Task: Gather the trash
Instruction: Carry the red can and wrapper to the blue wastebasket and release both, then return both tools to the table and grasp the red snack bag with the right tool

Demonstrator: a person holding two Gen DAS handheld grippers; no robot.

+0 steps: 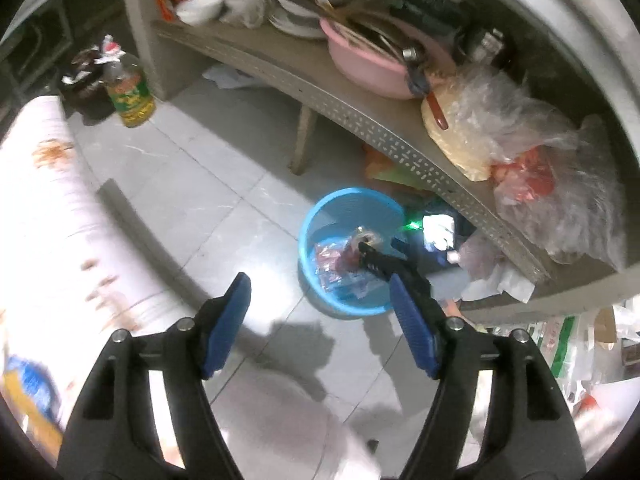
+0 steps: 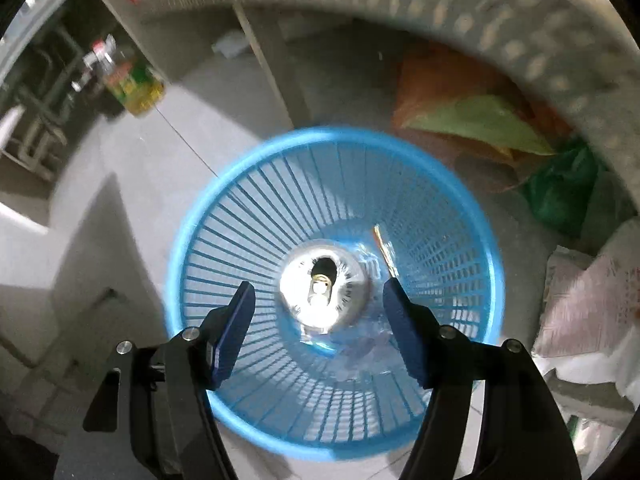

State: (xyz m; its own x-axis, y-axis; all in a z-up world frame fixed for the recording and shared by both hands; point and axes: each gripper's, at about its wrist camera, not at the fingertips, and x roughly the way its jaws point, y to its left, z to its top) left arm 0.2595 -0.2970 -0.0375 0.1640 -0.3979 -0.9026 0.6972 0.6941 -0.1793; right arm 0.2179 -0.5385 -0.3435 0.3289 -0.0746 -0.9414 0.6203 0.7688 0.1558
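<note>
A blue slatted plastic basket (image 1: 320,224) stands on the tiled floor beside a low shelf unit; it fills the right wrist view (image 2: 248,208). Inside it an upright drink can (image 2: 324,294) shows its silver top, with clear wrappers (image 2: 360,344) around it; both show in the left wrist view, the can (image 1: 360,246) among red and clear wrappers (image 1: 330,268). My right gripper (image 2: 318,294) is open, directly above the can, its jaws wide apart and empty; it appears in the left wrist view (image 1: 376,258) over the basket. My left gripper (image 1: 320,292) is open and empty, held higher up.
A perforated beige shelf (image 1: 360,120) carries a pink basin (image 1: 368,64), bowls and plastic bags (image 1: 520,148). An oil bottle (image 1: 130,94) stands on the floor at far left. Orange and green bags (image 2: 480,116) lie under the shelf. A white patterned cloth (image 1: 52,220) lies left.
</note>
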